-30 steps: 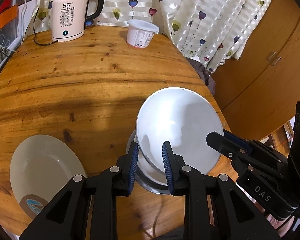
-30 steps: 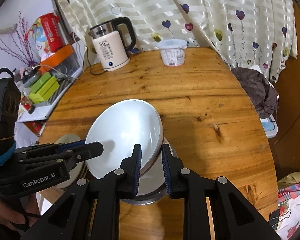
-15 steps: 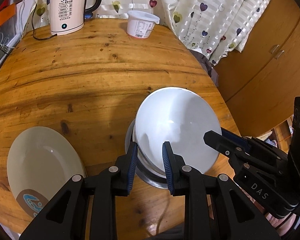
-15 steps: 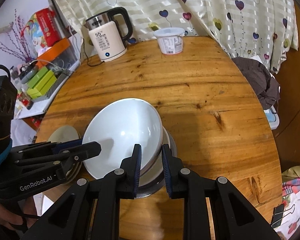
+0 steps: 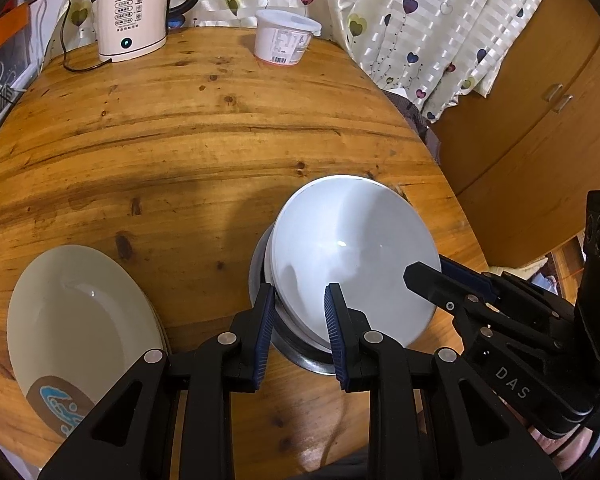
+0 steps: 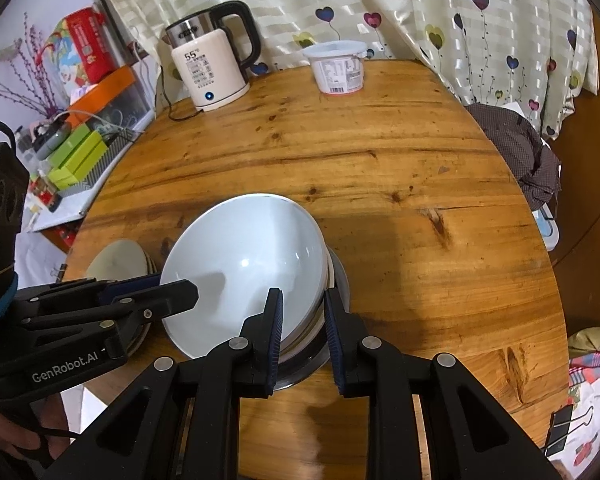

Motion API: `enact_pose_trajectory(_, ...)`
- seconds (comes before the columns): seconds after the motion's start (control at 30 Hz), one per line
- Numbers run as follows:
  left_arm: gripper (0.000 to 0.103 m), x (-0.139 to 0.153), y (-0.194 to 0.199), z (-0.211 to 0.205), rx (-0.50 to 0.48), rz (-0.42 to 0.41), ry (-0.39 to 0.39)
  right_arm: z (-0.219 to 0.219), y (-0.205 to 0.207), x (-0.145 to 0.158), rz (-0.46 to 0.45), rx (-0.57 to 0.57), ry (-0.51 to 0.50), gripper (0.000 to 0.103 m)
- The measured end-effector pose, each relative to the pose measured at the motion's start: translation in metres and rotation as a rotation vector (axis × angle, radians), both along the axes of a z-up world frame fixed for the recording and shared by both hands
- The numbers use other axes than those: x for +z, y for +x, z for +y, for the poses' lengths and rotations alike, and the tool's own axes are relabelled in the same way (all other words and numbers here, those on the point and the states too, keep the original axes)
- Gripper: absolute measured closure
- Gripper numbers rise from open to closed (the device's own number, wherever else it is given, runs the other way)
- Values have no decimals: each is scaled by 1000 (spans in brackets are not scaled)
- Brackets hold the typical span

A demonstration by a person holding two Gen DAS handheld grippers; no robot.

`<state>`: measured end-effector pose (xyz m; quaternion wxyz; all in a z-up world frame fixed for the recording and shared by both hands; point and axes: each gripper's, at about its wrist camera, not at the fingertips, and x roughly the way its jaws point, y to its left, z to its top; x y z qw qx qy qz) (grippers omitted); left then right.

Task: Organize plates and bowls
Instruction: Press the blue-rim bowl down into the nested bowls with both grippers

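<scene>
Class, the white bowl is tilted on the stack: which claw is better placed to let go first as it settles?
Probably the right claw: it grips the white bowl at the rim that sits low against the steel bowl, while the left claw holds the raised side and must lower it first.

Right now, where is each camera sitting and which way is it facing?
Left wrist: on the left tool, looking down across the wooden table at the white bowl it straddles; the right tool shows at right.
Right wrist: on the right tool, aimed down at the same white bowl; the left tool and a hand show at left.
Shared: bowl, kettle, tub.
</scene>
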<state>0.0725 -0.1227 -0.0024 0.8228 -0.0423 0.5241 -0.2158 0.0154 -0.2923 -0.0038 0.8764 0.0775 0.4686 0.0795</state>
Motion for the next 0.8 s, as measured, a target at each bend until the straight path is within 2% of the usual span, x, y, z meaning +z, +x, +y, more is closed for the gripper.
enact_pose_trajectory(0.4,77,0,-1,0,-4,-27,0,1,1,-3,-2,5,0,81)
enact_pose_trajectory(0.8,77,7,-4,-1,-8,-106,13,-4,-1,0,-37,6,13,80)
